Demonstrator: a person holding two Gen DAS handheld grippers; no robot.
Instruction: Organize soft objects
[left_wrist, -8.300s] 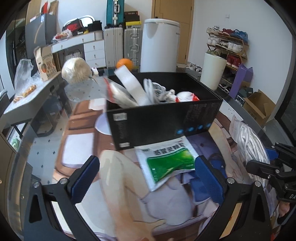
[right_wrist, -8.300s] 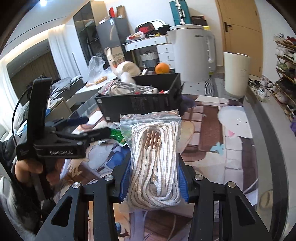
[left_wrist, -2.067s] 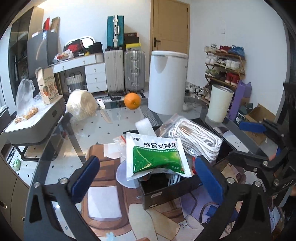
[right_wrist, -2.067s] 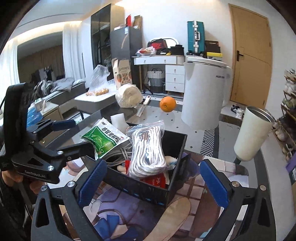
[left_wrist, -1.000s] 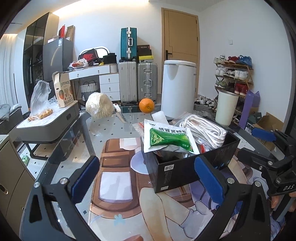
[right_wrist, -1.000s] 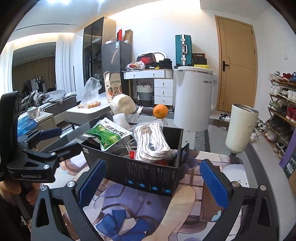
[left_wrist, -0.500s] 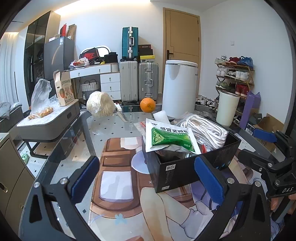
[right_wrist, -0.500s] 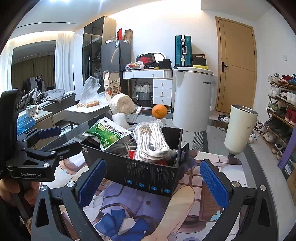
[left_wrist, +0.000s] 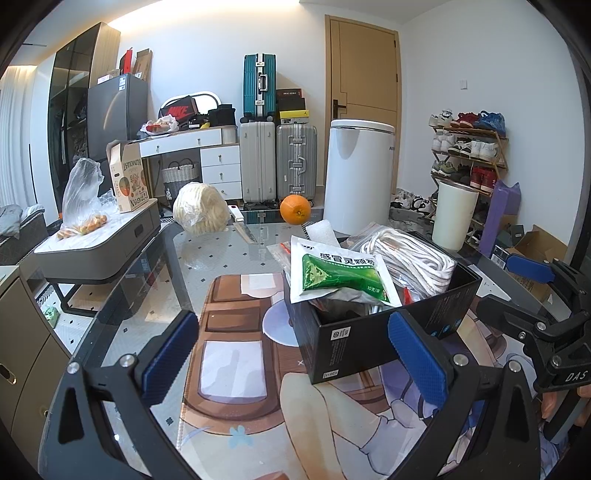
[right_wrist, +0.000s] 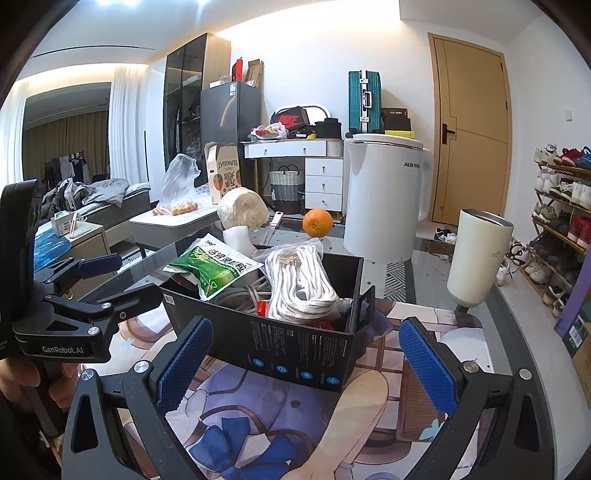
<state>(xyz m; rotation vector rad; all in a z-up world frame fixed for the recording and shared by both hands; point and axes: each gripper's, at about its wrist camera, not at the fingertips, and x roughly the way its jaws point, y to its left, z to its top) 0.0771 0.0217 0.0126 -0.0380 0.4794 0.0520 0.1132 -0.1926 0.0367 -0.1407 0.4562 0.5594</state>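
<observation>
The left hand-held gripper is hovering over the printed mat on the glass-topped bench, its blue-padded fingers spread wide and gripping nothing. The right hand-held gripper is likewise standing spread apart and empty, facing the long side of the black cardboard box.

The black cardboard box is sitting on the colourful cartoon-print mat, and it is holding the soft things. The green-and-white medicine sachet is lying on top at one end, tilted and overhanging the rim. The clear bag of coiled white rope is resting beside it, rising above the box wall. In the right wrist view, grey cable and something red are showing underneath them, and a white foam roll is sticking up at the far edge of the box.

Beyond the box, a round orange fruit is sitting on the glass, with a pale wrapped ball of noodle-like strands well to its left and a white-handled knife lying between them. A cream cylindrical tumbler is standing near the bench's edge, apart from the box
</observation>
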